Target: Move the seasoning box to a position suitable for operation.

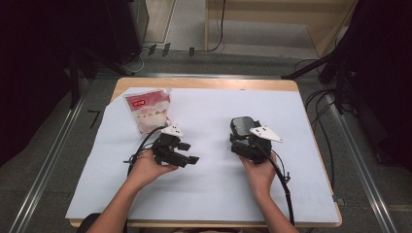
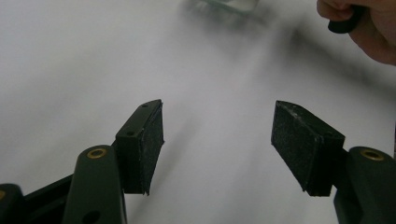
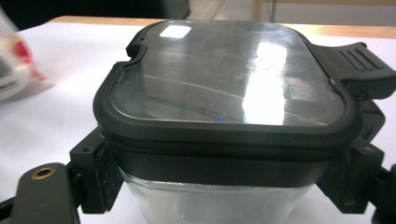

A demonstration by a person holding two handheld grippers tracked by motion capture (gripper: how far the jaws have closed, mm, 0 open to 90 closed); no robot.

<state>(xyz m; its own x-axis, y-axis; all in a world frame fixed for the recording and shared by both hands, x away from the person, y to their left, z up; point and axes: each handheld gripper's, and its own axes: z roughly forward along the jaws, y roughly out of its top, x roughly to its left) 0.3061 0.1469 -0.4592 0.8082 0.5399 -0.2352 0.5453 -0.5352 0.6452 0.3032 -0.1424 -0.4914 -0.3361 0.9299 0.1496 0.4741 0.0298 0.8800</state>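
A clear container with a black-rimmed lid stands on the white sheet, right of centre. My right gripper is shut on it, its pads pressing the container's two sides just under the lid. A side latch sticks out from the lid. My left gripper hovers low over the sheet to the left, pointing right. Its jaws stand open with nothing between them. A pink and white pouch lies at the back left of the sheet, and shows blurred at the left edge of the right gripper view.
The white sheet covers most of the wooden table. Cables trail from both grippers toward the front edge. The person's other hand shows at the top right of the left gripper view. Dark stands and floor cables surround the table.
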